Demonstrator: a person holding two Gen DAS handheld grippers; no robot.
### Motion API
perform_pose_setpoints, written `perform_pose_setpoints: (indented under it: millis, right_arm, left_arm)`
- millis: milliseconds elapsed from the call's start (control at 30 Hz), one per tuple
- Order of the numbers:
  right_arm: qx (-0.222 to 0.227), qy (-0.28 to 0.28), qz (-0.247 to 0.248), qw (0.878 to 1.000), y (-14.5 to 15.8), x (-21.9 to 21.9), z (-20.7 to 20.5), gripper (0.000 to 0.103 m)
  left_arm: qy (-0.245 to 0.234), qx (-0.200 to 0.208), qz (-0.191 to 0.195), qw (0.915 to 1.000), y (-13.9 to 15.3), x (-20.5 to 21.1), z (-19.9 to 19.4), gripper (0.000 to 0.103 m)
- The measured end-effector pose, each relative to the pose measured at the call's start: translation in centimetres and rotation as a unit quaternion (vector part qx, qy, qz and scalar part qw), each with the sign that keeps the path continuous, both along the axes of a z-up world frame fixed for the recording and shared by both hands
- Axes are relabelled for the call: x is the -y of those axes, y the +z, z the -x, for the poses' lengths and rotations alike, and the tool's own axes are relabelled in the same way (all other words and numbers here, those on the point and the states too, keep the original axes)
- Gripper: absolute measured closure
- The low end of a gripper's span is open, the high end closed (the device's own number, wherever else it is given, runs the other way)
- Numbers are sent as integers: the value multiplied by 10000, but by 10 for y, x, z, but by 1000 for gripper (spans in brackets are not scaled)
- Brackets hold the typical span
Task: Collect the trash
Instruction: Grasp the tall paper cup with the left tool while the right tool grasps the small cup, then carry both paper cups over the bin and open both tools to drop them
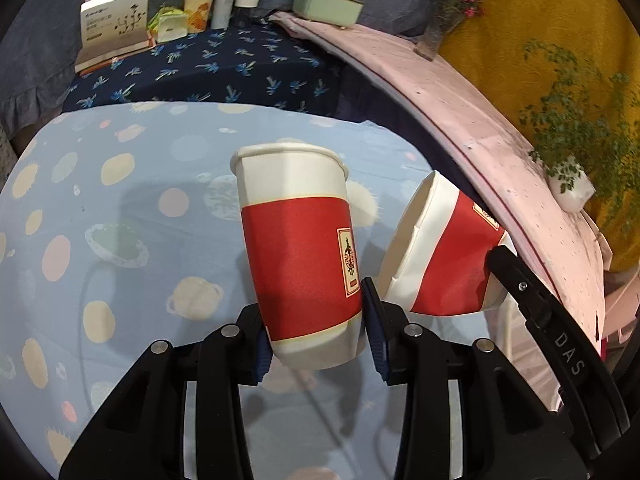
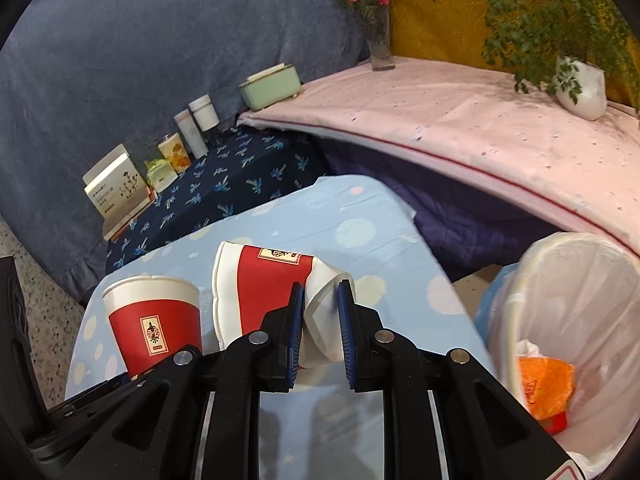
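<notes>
- The left wrist view looks forward along the left gripper, from just above the light blue spotted tablecloth, facing the far row of containers.
- The right wrist view looks along the right gripper, angled down, close over the same tablecloth, with the white-lined bin at its right.
- Both views share both red paper cups, the pink-covered ledge and the potted plants.
</notes>
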State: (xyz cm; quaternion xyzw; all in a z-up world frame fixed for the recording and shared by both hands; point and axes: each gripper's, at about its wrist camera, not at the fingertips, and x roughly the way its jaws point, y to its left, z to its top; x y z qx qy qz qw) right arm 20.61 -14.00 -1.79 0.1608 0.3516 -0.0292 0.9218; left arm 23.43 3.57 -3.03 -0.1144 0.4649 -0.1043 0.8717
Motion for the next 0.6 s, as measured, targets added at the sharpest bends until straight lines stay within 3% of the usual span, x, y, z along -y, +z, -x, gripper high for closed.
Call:
perform_pose_setpoints:
  millis: [600]
  right_arm:
    - [394,-1130,50,9928,44,124,105,87]
  left_arm:
    - [-1266,284,-98,9915,37,132,78,66]
